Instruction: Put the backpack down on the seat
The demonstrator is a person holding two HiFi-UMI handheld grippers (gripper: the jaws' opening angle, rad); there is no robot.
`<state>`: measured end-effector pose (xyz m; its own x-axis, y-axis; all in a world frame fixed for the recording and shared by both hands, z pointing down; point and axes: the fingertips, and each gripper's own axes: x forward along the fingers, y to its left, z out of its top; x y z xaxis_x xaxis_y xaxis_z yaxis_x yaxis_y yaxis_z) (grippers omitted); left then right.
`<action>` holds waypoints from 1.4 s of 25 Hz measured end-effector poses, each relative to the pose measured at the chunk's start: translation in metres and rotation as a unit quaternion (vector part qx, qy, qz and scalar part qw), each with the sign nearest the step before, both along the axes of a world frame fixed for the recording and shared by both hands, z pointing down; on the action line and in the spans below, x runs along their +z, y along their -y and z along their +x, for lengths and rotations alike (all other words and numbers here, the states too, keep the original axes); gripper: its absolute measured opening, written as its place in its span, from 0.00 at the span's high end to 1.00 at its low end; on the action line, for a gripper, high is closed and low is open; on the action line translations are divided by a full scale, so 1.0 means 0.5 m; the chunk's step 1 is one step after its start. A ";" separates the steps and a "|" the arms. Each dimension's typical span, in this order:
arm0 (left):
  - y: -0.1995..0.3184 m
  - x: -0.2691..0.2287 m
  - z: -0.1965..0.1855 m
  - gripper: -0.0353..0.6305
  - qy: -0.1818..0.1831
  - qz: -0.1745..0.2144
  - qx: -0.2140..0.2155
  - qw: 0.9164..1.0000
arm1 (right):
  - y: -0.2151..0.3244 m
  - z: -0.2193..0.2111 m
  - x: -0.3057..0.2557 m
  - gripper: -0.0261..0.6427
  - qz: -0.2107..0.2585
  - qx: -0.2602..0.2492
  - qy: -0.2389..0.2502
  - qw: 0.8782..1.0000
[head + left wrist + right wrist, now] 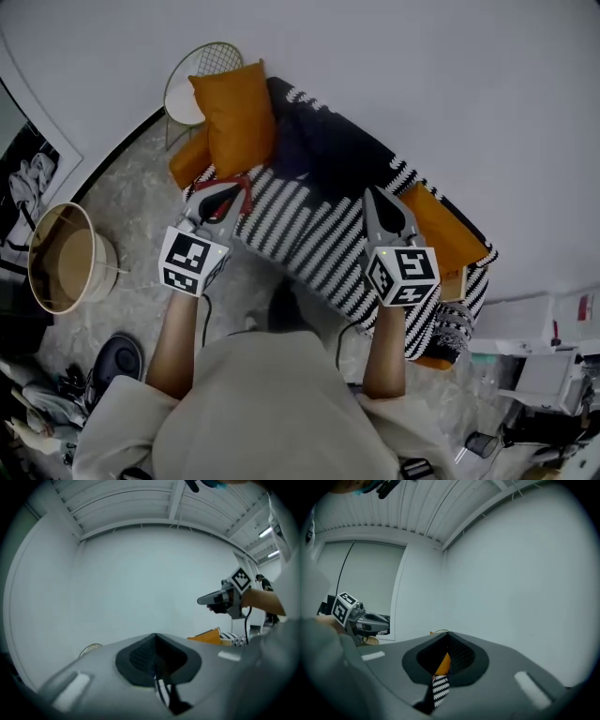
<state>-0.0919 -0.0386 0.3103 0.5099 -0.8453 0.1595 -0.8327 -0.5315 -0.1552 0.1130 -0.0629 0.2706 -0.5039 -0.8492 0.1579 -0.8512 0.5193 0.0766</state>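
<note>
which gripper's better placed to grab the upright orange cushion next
Left. The left hand-held gripper appears right next to the upright orange cushion; the right hand-held gripper is clearly farther away. Both are shut, so it must open first.

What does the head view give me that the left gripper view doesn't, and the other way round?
Only the head view: the tan lampshade on the marbled floor, the upright orange cushion, and the left gripper seen from outside. Only the left gripper view: the ribbed ceiling, and its own jaws, closed together. Both: the right gripper, the striped blanket and the white wall.
</note>
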 end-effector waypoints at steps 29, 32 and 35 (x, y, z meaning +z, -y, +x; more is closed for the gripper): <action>-0.216 -0.123 0.065 0.94 0.029 0.076 -0.005 0.997 | -0.228 0.005 -0.072 0.95 0.055 -0.060 -0.034 0.996; -0.218 -0.119 0.065 0.94 0.027 0.072 -0.006 0.997 | -0.231 0.007 -0.064 0.95 0.051 -0.061 -0.034 0.996; -0.225 -0.116 0.065 0.94 0.022 0.069 -0.005 0.997 | -0.237 0.007 -0.054 0.95 0.045 -0.059 -0.035 0.997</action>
<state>-0.0594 0.0738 0.2523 0.4955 -0.8663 0.0630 -0.8289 -0.4932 -0.2639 0.1166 0.0555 0.2435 -0.5923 -0.7965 0.1215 -0.7751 0.6045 0.1839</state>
